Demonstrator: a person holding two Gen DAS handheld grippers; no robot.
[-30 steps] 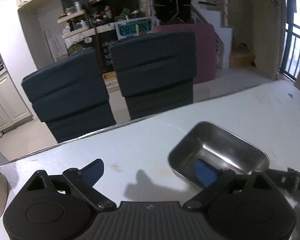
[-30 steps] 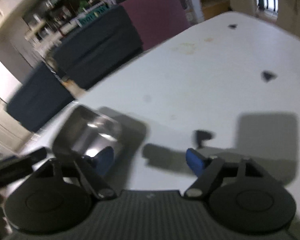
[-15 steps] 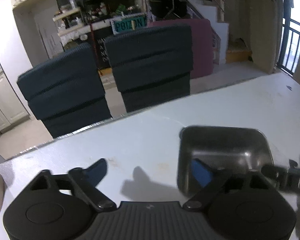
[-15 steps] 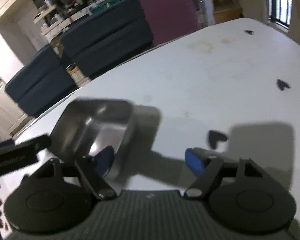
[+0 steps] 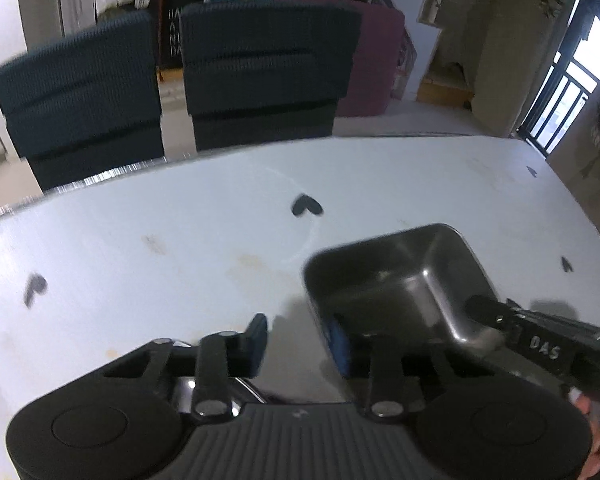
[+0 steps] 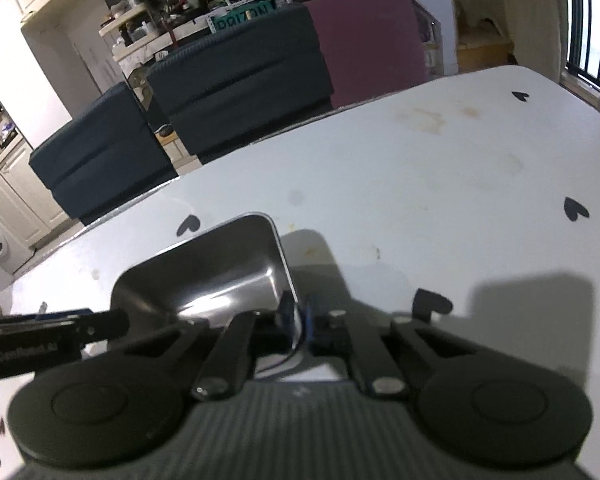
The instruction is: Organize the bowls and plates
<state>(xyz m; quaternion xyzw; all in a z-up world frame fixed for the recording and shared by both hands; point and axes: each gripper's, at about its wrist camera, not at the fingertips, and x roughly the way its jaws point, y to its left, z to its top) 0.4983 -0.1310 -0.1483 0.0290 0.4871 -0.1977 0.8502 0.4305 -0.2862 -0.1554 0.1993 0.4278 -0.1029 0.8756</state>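
Both claws at the steel tray on the white table.

The right claw [image 6: 298, 320] has just closed and is clamped on the tray's [image 6: 204, 280] near right rim. The left claw [image 5: 300, 340] has been narrowing, pads still apart, one inside the tray [image 5: 396, 276], one outside its left wall. Bare table [image 5: 180, 240] surrounds the tray; dark chairs [image 5: 260, 72] line the far edge.

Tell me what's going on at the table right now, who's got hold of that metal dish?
A person works two handheld grippers on a rectangular steel dish on the white table. The right gripper has just closed and is shut on the dish's right wall. The left gripper has been closing too; one pad sits inside the dish's left wall, the other is still apart on the table side. Nothing else lies near.
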